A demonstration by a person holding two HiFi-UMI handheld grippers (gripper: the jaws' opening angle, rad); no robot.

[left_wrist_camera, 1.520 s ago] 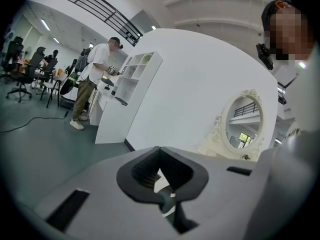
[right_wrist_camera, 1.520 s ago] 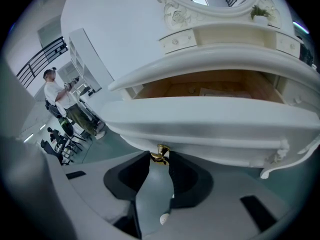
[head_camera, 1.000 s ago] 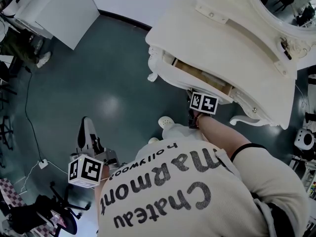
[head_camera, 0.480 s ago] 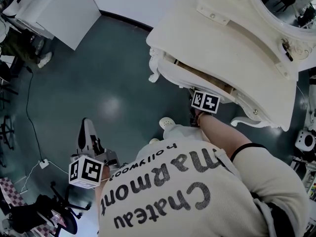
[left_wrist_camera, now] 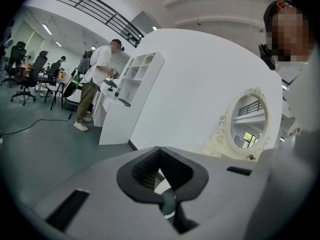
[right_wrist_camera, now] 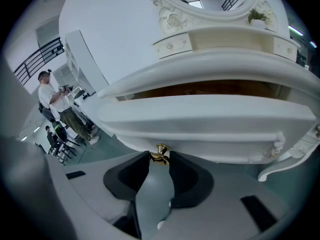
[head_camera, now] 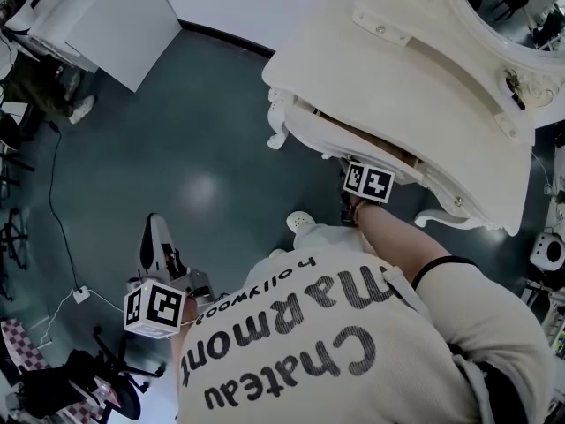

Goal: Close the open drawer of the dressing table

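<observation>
Lower left of the head view, the left gripper (head_camera: 155,237) hangs over the dark floor (head_camera: 194,148), jaws together on nothing; centre frame, the right gripper (right_wrist_camera: 160,160) is clamped on the gold knob (right_wrist_camera: 160,153) of the drawer (right_wrist_camera: 210,116); upper right, the white dressing table (head_camera: 415,87), its drawer poking slightly out under the top, a brown gap showing above its front.

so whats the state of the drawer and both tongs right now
drawer: partly open, a strip of its wooden inside shows above the front
knob: gold, caught between the tips of the right tongs
right tongs: closed on the knob
left tongs: shut, tips together, nothing between them, held away from the dressing table
</observation>
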